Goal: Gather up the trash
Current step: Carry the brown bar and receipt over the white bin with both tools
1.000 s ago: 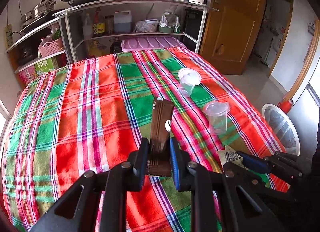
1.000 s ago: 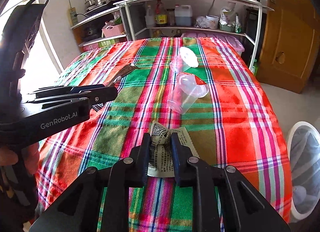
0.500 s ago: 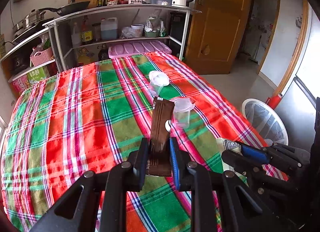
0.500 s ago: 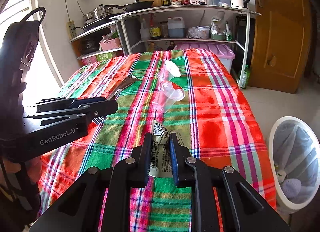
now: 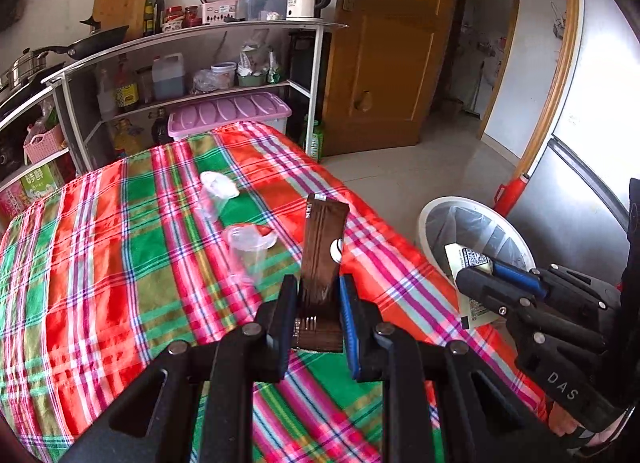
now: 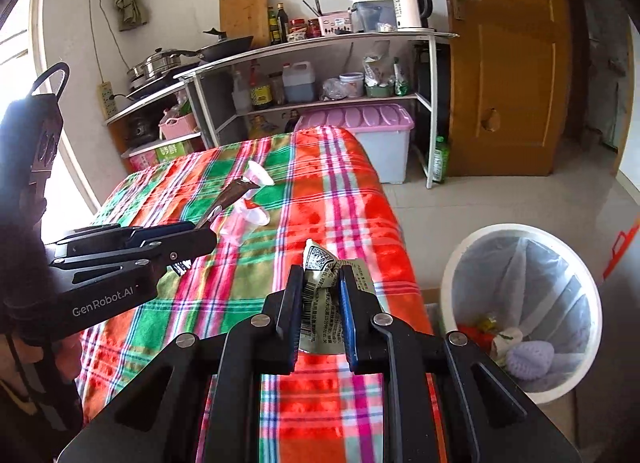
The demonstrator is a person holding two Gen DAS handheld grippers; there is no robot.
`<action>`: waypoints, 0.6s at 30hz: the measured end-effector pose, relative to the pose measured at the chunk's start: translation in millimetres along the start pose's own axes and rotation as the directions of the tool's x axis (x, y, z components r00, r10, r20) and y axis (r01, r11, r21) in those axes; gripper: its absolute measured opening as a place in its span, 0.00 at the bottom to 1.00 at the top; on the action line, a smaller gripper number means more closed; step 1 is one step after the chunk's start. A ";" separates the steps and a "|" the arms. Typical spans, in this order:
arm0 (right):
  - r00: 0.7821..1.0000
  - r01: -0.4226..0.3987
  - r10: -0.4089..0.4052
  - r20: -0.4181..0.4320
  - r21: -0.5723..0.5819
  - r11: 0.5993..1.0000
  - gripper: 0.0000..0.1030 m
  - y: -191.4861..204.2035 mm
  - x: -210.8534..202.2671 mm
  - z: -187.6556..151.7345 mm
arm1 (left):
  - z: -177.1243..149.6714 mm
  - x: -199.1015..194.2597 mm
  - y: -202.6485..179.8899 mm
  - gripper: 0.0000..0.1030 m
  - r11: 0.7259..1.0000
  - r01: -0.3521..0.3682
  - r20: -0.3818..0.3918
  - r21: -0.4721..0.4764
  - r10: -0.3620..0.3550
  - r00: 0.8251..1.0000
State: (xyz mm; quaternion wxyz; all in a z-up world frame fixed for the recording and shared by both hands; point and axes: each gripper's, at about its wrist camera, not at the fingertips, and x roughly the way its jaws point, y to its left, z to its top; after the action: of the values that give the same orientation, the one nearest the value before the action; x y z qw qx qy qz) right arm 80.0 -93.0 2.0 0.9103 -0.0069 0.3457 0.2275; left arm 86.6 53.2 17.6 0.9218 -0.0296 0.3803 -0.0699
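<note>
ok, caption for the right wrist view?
Right tongs gripping a crumpled printed wrapper above the plaid tablecloth, lined white trash bin alongside.

Flat dark-brown foil wrapper (image 5: 322, 247): upright, slightly tilted, lower end pinched between the left tool's pads, held above the plaid-covered bench.

Crumpled olive-green printed packet with QR code and barcode (image 6: 320, 291): clamped in the right tool, above the bench's near right edge.

Two clear plastic cups on the bench: nearer one (image 5: 249, 249) upright with a red smear inside; farther one (image 5: 214, 193) tipped over.

White round bin with clear liner (image 6: 524, 303): on the floor right of the bench, scraps at the bottom.
</note>
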 end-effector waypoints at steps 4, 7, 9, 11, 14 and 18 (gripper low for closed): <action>0.999 0.044 -0.045 0.017 0.035 0.998 0.17 -25.6 -14.1 0.9 | 7.6 6.7 -26.7 0.22 0.999 0.037 -0.002 0.030 -0.037 0.999; 0.996 0.079 -0.081 0.025 0.058 0.995 0.17 -44.9 -24.3 1.0 | 12.4 13.7 -45.6 0.22 0.997 0.063 -0.011 0.046 -0.063 0.998; 0.993 0.108 -0.110 0.030 0.073 0.991 0.17 -58.8 -31.0 0.6 | 15.4 18.1 -58.7 0.22 0.995 0.077 -0.016 0.065 -0.076 0.997; 0.991 0.125 -0.128 0.031 0.094 0.988 0.17 -73.6 -37.3 -0.2 | 17.5 23.1 -71.7 0.22 0.993 0.091 -0.022 0.080 -0.089 0.996; 0.987 0.158 -0.161 0.020 0.117 0.980 0.17 -95.9 -43.1 -1.6 | 20.8 32.0 -89.2 0.22 0.989 0.107 -0.036 0.104 -0.103 0.994; 0.980 0.198 -0.201 0.000 0.152 0.968 0.17 -125.4 -47.0 -7.0 | 26.0 47.1 -110.3 0.22 0.985 0.127 -0.053 0.117 -0.122 0.991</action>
State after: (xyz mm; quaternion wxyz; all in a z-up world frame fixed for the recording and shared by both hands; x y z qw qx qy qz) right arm 97.3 -225.8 8.2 0.9290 0.0290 0.3526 0.1081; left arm 126.3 -62.9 15.1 0.9067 0.0040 0.3938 -0.1510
